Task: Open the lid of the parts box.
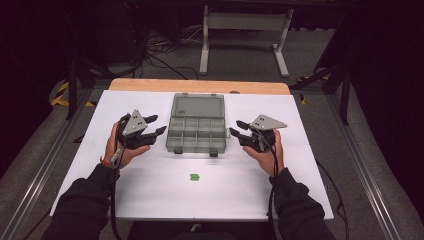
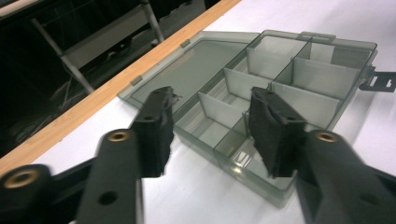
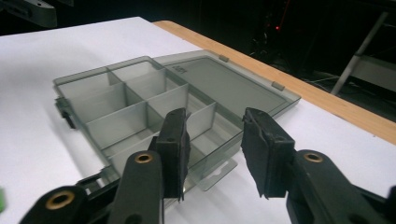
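A translucent grey compartment box [image 1: 196,132] lies on the white table [image 1: 150,200], its lid [image 1: 197,106] folded flat behind it and its several cells looking empty. My left gripper [image 1: 159,124] hovers just left of the box, jaws apart and pointing at it. In the left gripper view the box [image 2: 280,70] lies beyond the left gripper [image 2: 210,93], with nothing between the pads. My right gripper [image 1: 235,127] is just right of the box, also open and empty. The right gripper view has the box [image 3: 121,98] ahead of the right gripper [image 3: 215,114]. A small green piece [image 1: 194,176] rests in front of the box.
A wooden strip [image 1: 200,86] runs along the table's far edge. Beyond it stand a white metal frame [image 1: 245,30] and cables on the grey floor. The box's black latches [image 1: 214,152] stick out at its front. White surface stretches on both sides of the box.
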Action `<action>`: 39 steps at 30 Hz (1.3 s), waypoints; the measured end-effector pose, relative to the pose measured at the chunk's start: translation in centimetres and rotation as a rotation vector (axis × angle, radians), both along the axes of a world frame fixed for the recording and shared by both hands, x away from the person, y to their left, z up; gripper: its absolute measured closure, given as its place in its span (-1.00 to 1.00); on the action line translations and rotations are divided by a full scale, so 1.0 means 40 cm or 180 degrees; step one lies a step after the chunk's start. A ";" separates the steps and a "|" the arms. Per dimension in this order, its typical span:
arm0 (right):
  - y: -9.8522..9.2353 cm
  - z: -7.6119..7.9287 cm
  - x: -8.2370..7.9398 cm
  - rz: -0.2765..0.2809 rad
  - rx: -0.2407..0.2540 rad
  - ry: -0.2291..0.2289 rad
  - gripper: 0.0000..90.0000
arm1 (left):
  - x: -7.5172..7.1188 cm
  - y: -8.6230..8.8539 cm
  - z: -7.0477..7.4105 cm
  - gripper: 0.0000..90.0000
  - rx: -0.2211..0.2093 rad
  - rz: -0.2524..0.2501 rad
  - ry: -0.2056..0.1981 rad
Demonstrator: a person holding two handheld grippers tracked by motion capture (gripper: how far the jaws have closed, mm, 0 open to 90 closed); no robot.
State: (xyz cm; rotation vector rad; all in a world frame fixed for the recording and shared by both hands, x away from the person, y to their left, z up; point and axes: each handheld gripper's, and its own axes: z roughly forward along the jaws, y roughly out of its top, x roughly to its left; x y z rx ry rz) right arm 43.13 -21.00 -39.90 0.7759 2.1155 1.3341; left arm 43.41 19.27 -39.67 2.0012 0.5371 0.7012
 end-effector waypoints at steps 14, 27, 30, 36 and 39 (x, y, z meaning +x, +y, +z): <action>-0.022 0.006 -0.077 0.0032 -0.0145 -0.0161 -0.15 | -0.080 0.009 -0.032 -0.48 0.0033 -0.0189 -0.0005; -0.044 -0.016 -0.146 -0.0030 -0.0251 -0.0248 -0.74 | -0.148 0.019 -0.067 -0.76 -0.0133 -0.0284 0.0090; -0.044 -0.028 -0.159 -0.0015 -0.0303 -0.0242 -0.78 | -0.160 0.019 -0.077 -0.78 -0.0144 -0.0317 0.0140; -0.053 -0.050 -0.192 0.0004 -0.0354 -0.0192 -0.81 | -0.177 0.012 -0.094 -0.80 -0.0101 -0.0416 0.0250; -0.062 -0.062 -0.206 0.0007 -0.0343 -0.0135 -0.83 | -0.183 0.002 -0.104 -0.81 -0.0049 -0.0464 0.0290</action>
